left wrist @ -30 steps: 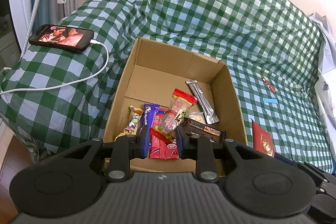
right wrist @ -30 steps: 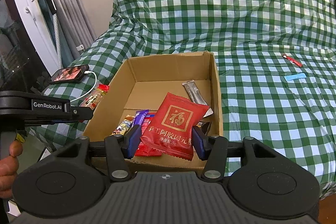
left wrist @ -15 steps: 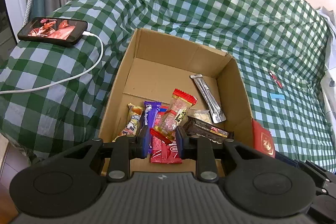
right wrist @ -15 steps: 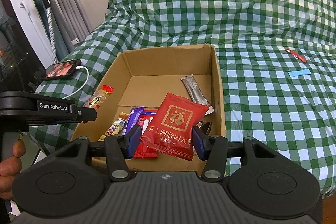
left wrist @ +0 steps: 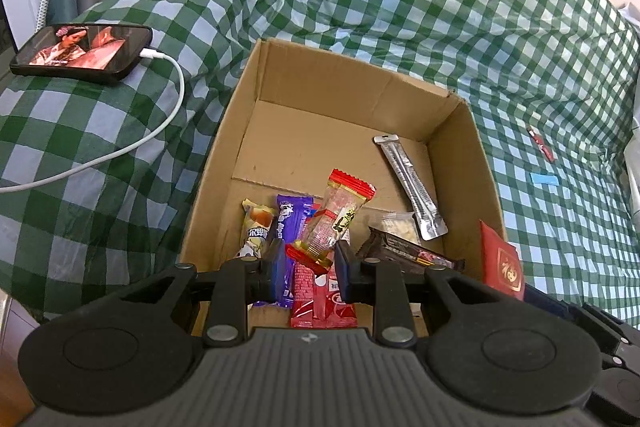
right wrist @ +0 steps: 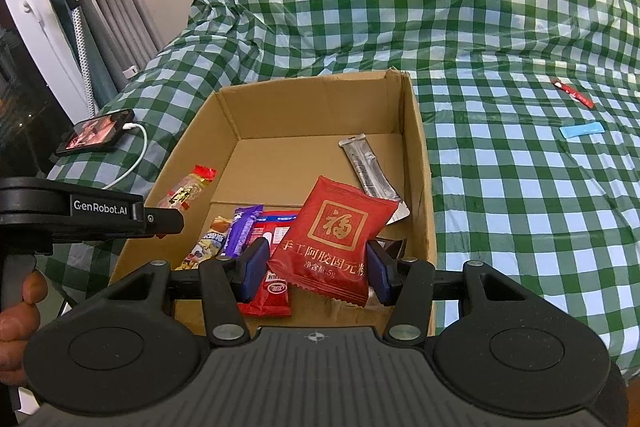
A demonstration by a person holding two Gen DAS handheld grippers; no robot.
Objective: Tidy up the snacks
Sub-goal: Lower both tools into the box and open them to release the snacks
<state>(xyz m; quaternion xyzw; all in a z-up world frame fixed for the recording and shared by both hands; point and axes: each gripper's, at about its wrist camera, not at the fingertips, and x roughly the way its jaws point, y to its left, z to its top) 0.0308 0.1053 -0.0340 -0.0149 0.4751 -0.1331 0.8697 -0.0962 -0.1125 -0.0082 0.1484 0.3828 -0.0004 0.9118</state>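
We're over the cardboard box [right wrist: 420,155] on the checked bed, so we should get both packets below the rim before letting go. Left gripper [left wrist: 308,269] is nearly closed, pinching the clear red-ended candy [left wrist: 334,223]. Right gripper [right wrist: 316,269] is about half open, clamping the red pouch [right wrist: 340,239] by its sides.

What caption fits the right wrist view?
Right gripper holds a red packet over the snack box; left gripper brings a clear candy.
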